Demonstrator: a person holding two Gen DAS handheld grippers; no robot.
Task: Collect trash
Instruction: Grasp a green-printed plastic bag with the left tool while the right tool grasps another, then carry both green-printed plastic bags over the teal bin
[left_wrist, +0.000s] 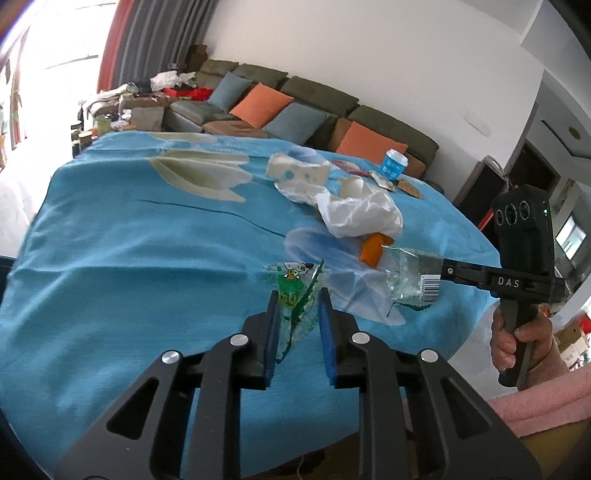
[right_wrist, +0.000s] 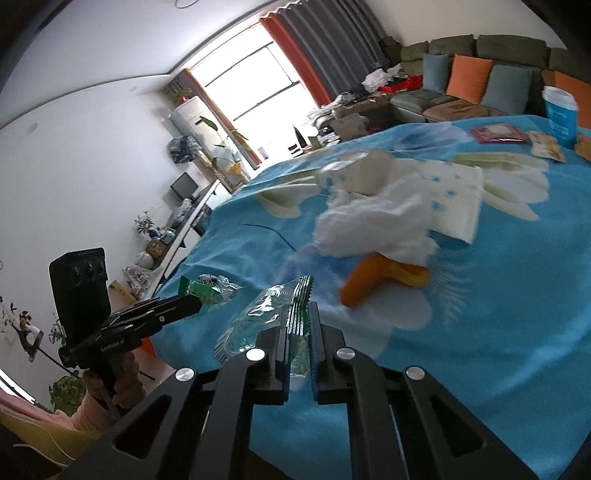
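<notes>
Trash lies on a table under a blue flowered cloth (left_wrist: 129, 258). My left gripper (left_wrist: 297, 295) is shut on a clear green cartoon-printed wrapper (left_wrist: 295, 291), held just above the cloth; the wrapper also shows in the right wrist view (right_wrist: 210, 288). My right gripper (right_wrist: 298, 314) is shut on a second clear green wrapper (right_wrist: 266, 314), which shows in the left wrist view (left_wrist: 410, 280) with a barcode. Beyond them lie an orange object (left_wrist: 371, 249), a crumpled white plastic bag (left_wrist: 362, 214), and a white box with blue dots (left_wrist: 299, 171).
A blue paper cup (left_wrist: 393, 166) and flat snack packets (left_wrist: 384, 181) sit near the far table edge. A sofa with orange and blue cushions (left_wrist: 295, 107) stands behind the table. The table's right edge drops to the floor near my right hand (left_wrist: 517, 332).
</notes>
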